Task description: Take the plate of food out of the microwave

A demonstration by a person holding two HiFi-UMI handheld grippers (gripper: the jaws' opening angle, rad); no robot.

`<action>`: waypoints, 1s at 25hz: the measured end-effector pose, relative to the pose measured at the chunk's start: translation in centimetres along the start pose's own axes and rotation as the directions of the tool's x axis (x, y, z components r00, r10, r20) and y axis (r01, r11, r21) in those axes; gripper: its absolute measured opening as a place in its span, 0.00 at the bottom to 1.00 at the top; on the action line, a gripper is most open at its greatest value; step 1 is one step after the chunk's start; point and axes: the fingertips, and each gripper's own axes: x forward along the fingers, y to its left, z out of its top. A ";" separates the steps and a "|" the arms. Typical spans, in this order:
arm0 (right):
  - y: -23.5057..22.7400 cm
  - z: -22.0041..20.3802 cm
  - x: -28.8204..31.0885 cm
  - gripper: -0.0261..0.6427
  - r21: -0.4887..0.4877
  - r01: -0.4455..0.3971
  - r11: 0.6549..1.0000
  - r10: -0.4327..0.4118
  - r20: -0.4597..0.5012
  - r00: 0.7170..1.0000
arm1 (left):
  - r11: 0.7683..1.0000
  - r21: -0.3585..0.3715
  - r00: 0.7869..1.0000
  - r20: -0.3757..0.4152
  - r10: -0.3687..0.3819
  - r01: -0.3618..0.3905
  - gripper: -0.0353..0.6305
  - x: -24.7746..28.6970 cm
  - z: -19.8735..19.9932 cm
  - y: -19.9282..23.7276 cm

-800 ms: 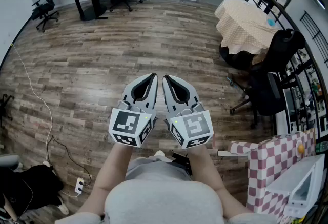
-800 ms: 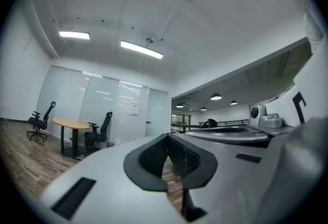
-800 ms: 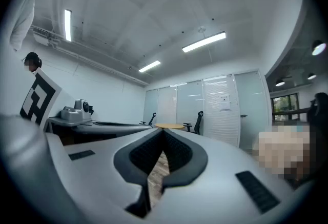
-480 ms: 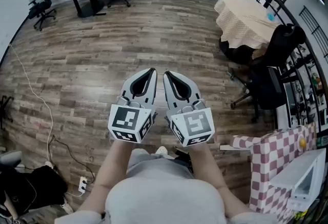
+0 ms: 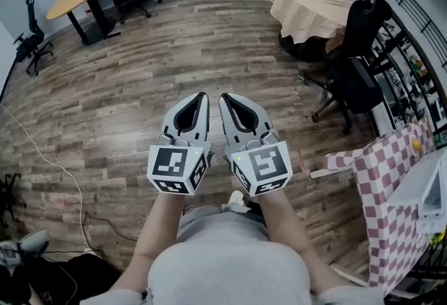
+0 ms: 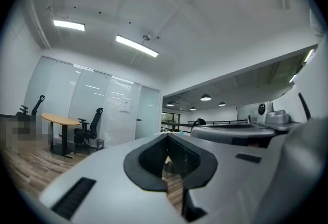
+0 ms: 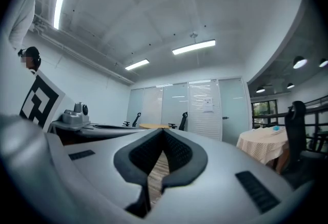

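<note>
off to the right of both tongs, on the checkered table, sits the likely microwave; plate unseen. left gripper and right gripper are pinched closed, empty, side by side; the right is nearer.

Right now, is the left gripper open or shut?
Shut. The left gripper has its jaws together at the tips, with nothing held between them.

- Microwave: white box at the right edge of the head view, below the middle, partly cut off by the frame.
- It stands on a worktop draped in red-and-white checked cloth.
- Door state and inside cannot be made out.
</note>
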 end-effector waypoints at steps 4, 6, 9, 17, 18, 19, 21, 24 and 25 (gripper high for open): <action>1.5 0.5 -0.9 0.07 -0.008 0.060 0.998 -0.060 -0.003 0.998 | 0.998 -0.003 0.998 0.007 -0.063 0.063 0.06 -1.1 0.8 -0.1; 1.9 0.6 -1.5 0.07 -0.016 0.098 0.995 -0.098 -0.007 0.995 | 0.994 -0.003 0.994 0.010 -0.105 0.105 0.06 -1.5 0.9 -0.6; 2.1 0.7 -2.7 0.07 -0.033 0.154 0.988 -0.154 -0.015 0.988 | 0.986 -0.012 0.986 0.011 -0.166 0.166 0.06 -1.8 0.8 -1.6; 1.0 0.3 -5.5 0.07 -0.052 0.278 0.959 -0.280 -0.044 0.959 | 0.953 -0.039 0.953 0.003 -0.302 0.302 0.06 -1.6 -0.2 -4.8; 0.8 0.3 -5.7 0.07 -0.055 0.290 0.955 -0.293 -0.047 0.955 | 0.948 -0.045 0.949 0.002 -0.315 0.315 0.06 -1.5 -0.3 -5.2; 0.6 0.2 -6.1 0.07 -0.058 0.304 0.951 -0.307 -0.050 0.951 | 0.943 -0.049 0.944 0.002 -0.330 0.329 0.06 -1.3 -0.4 -5.6; 0.0 0.1 -6.9 0.07 -0.063 0.333 0.941 -0.337 -0.055 0.940 | 0.932 -0.057 0.933 0.005 -0.359 0.359 0.06 -1.0 -0.5 -6.6; -1.1 0.1 -8.4 0.07 -0.068 0.379 0.923 -0.383 -0.057 0.922 | 0.914 -0.067 0.916 0.005 -0.401 0.401 0.06 -0.5 -0.8 -8.6; -1.6 0.0 -9.0 0.07 -0.067 0.395 0.916 -0.399 -0.057 0.915 | 0.907 -0.069 0.910 0.003 -0.416 0.415 0.06 -0.3 -0.9 -9.3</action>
